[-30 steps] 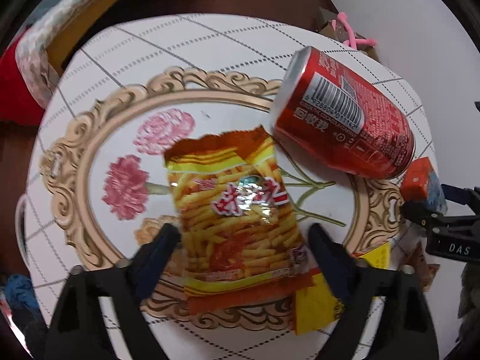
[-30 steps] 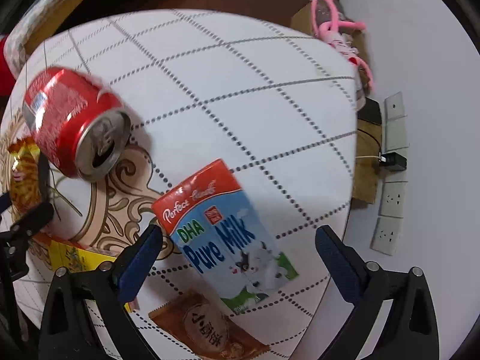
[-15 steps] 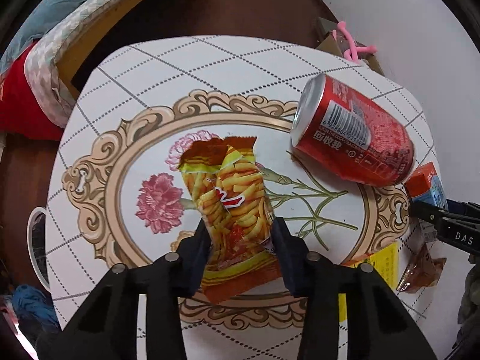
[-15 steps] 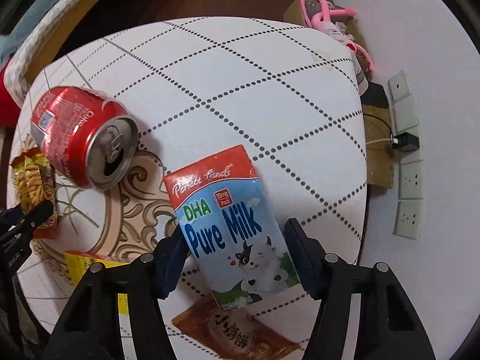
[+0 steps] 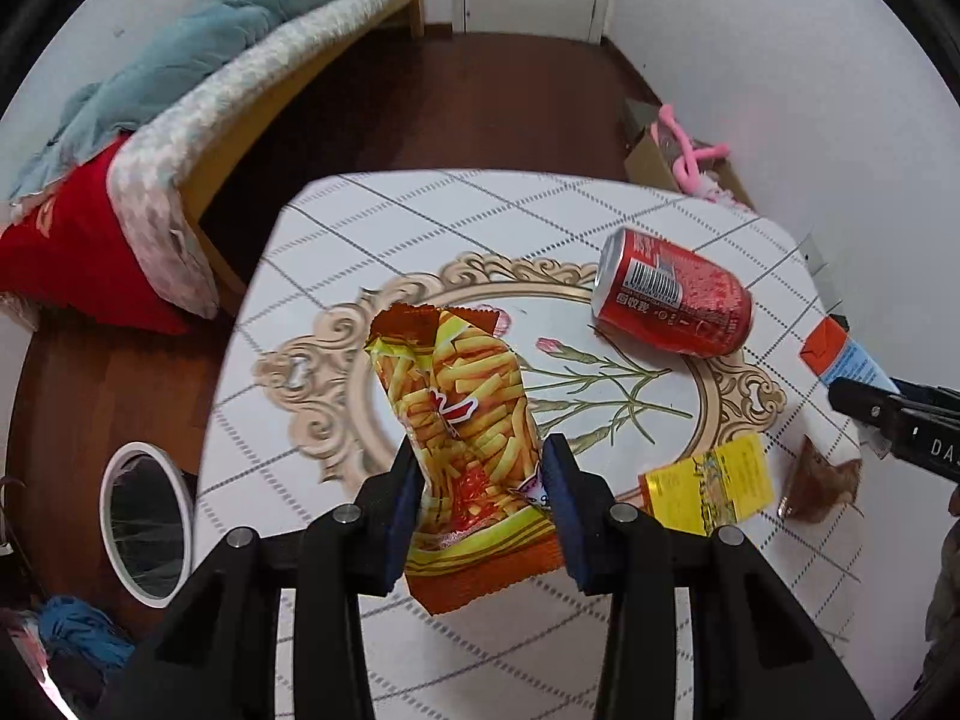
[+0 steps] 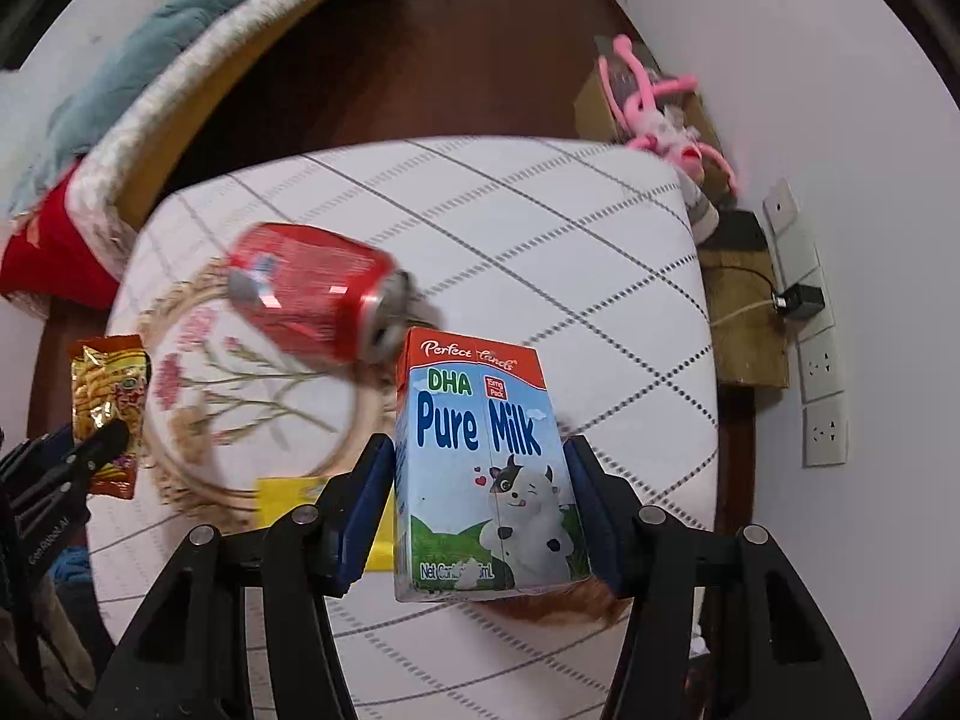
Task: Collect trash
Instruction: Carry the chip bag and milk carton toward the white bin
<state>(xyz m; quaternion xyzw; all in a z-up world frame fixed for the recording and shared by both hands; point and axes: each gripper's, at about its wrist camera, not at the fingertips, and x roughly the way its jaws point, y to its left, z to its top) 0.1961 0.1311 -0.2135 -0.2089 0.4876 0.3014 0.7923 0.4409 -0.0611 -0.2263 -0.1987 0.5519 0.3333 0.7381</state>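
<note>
The crinkled orange-and-yellow fries snack packet (image 5: 465, 438) is pinched at its lower half between the blue pads of the left gripper (image 5: 483, 495), which are drawn close together on it; the packet hangs clear of the white checked tabletop with a gilt floral medallion (image 5: 420, 228). The blue-and-white "Pure Milk" carton with a red top (image 6: 483, 468) stands upright between the pads of the right gripper (image 6: 480, 501), whose jaws are closing and press both its sides.

Ahead of the right gripper and just left of the carton's top, a red soda can (image 6: 315, 294) lies on its side. A yellow foil sachet (image 5: 708, 489) lies to the right of the left gripper, a brown wrapper (image 5: 822, 480) beyond it. Left of the left gripper, on the dark wooden floor, stands a white-rimmed round bin (image 5: 144, 519).
</note>
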